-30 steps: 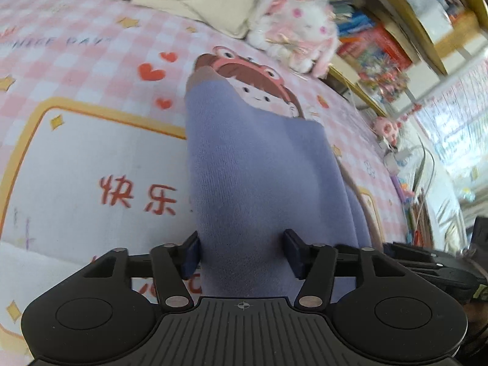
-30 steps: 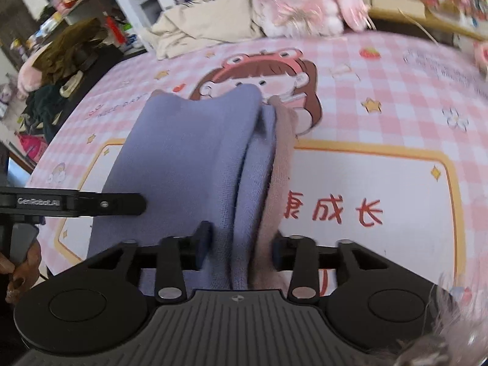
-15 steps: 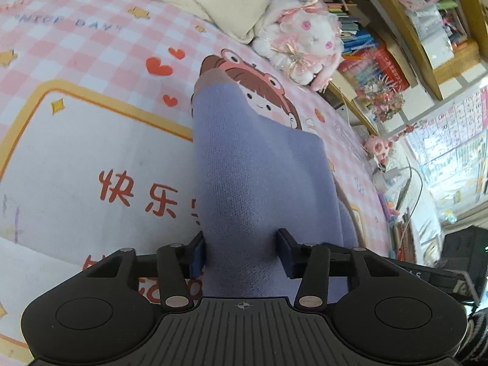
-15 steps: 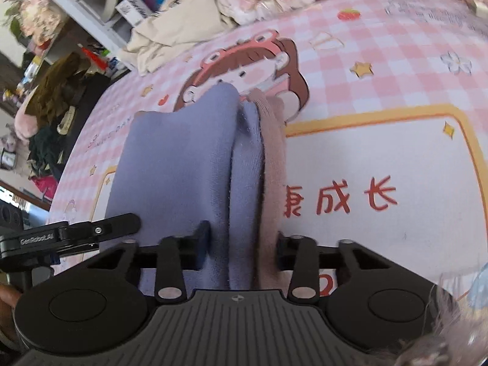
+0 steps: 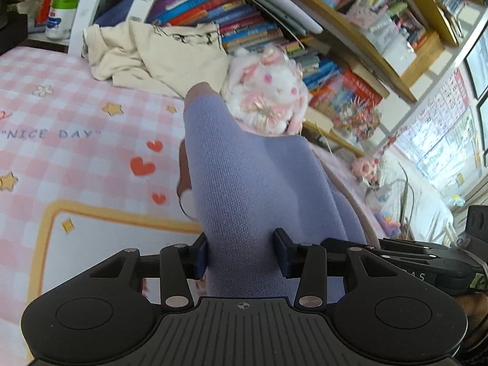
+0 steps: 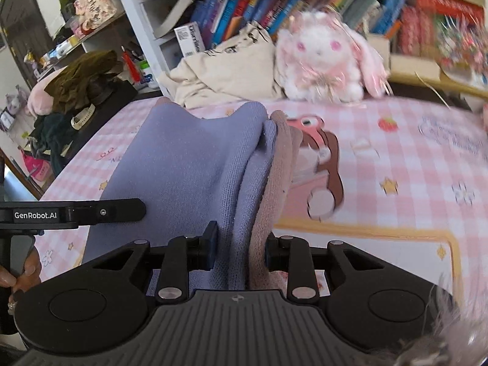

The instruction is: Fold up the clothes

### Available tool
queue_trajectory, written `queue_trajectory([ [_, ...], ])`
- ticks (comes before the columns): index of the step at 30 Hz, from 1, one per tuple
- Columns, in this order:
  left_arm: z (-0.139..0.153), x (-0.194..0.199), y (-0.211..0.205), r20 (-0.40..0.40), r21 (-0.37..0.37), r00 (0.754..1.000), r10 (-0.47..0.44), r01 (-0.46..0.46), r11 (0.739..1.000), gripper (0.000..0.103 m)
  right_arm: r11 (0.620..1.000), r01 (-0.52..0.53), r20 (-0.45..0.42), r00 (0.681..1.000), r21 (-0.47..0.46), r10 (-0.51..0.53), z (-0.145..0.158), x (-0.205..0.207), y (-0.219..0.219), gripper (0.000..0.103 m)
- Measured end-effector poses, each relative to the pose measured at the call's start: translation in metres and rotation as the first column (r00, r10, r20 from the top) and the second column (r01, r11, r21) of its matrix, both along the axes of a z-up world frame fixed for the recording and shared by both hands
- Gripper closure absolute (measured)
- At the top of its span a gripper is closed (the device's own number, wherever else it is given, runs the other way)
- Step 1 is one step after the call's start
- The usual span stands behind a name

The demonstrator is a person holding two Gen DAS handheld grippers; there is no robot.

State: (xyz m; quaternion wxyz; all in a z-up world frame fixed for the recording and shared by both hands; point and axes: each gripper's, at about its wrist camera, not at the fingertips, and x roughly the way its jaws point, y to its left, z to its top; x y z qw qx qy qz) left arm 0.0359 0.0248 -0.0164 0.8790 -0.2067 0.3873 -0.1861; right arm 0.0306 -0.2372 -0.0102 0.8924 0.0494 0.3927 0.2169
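A folded lavender knit garment [image 5: 259,189] is clamped between the fingers of the left gripper [image 5: 241,254] at the lower centre of the left wrist frame, and its other edge, with a mauve-pink layer beside it, is pinched by the right gripper [image 6: 239,250] at the lower centre of the right wrist frame. The garment is held raised over the pink checked sheet [image 6: 411,158]. A cream garment [image 6: 225,76] and a plush rabbit [image 6: 323,58] are seen in the upper middle, before the bookshelf [image 6: 244,12].
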Motion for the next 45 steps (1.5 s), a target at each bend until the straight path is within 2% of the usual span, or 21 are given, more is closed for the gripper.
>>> queue_trajectory([
  [9,0.000,0.041,0.038,0.021,-0.018,1.000,0.001,-0.001,1.000,0.061,1.000,-0.009,0.048,0.999,-0.028,0.010,0.010,0.040,0.040,0.077],
  [19,-0.010,0.091,0.066,0.014,-0.006,1.000,-0.026,0.027,1.000,0.061,0.999,0.029,0.049,0.998,-0.029,-0.027,-0.001,0.084,0.068,0.077],
  [34,-0.029,0.156,0.081,-0.017,0.010,0.997,-0.074,0.074,0.997,0.061,0.994,0.103,0.029,0.994,-0.040,-0.102,-0.023,0.133,0.091,0.077],
  [45,-0.047,0.188,0.089,-0.059,-0.015,0.995,-0.086,0.085,0.996,0.061,0.989,0.141,0.003,0.990,-0.050,-0.141,-0.037,0.162,0.100,0.077],
])
